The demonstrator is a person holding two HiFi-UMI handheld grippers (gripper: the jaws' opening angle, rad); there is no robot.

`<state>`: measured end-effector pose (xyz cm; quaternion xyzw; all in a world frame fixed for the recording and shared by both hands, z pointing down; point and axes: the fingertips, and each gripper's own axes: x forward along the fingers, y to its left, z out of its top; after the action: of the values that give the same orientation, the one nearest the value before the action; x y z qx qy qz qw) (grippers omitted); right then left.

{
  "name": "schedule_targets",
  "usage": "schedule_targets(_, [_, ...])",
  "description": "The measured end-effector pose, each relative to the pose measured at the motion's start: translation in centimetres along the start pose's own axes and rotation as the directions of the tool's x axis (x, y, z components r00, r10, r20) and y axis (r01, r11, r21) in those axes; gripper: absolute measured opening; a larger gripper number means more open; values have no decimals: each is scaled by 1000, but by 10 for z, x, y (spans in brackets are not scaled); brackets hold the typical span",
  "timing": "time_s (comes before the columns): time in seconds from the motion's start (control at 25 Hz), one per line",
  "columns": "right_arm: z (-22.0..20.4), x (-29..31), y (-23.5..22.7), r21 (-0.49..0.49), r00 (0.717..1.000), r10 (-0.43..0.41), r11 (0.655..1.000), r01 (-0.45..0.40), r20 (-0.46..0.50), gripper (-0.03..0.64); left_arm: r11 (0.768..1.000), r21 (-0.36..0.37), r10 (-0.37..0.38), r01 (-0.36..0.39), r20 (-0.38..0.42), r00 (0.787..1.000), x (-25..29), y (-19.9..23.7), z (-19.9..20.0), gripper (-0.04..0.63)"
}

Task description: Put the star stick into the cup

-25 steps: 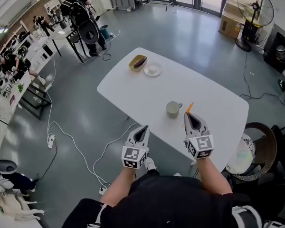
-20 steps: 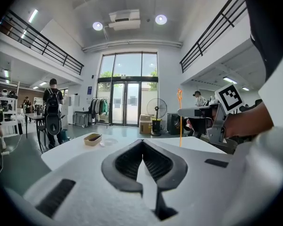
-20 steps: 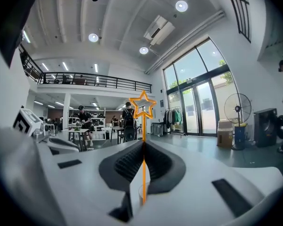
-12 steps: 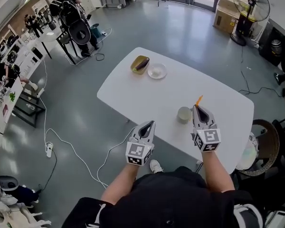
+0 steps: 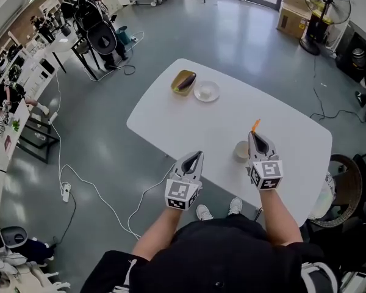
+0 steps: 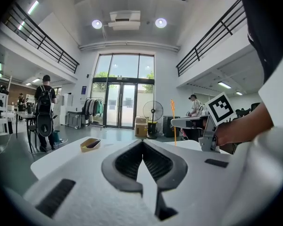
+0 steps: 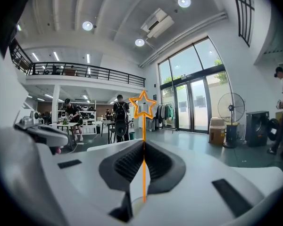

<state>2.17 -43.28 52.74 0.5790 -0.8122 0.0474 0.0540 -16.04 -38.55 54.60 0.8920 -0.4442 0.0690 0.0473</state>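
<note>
A pale cup stands near the front edge of the white table. My right gripper hovers just right of the cup, touching its rim in the head view. It is shut on the orange star stick, which stands upright with the star on top. In the right gripper view the star stick runs straight up between the shut jaws of the right gripper. My left gripper sits at the table's front edge, left of the cup. The left gripper is shut on nothing.
A yellow dish with a dark thing in it and a white saucer sit at the table's far end. A wicker chair stands to the right. Cables trail over the floor at left, and people stand far back left.
My right gripper with the star stick has drawn in from right of the cup to its rim. The left gripper has crept forward to the table edge. The head view has shifted.
</note>
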Motion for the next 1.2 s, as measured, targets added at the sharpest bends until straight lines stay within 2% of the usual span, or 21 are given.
schedule_targets(0.32, [-49,38,-2,-40,987,62,997,-69,-148,11,998,-38,48,-50,-48,998,12,6,-25,8])
schedule_targets(0.72, [-107,69,2,-91,932,109,985,-148,-345,11,993,-69,87,-93,-90,992,12,12,-45,9])
schedule_targets(1.0, [-121,82,12,-120,912,130,974,-191,-389,15,991,-74,107,-114,-97,990,6,19,-47,9])
schedule_targets(1.2, [-131,86,24,-113,893,148,970,-214,-424,43,988,-79,125,-133,-105,987,-1,29,-53,9])
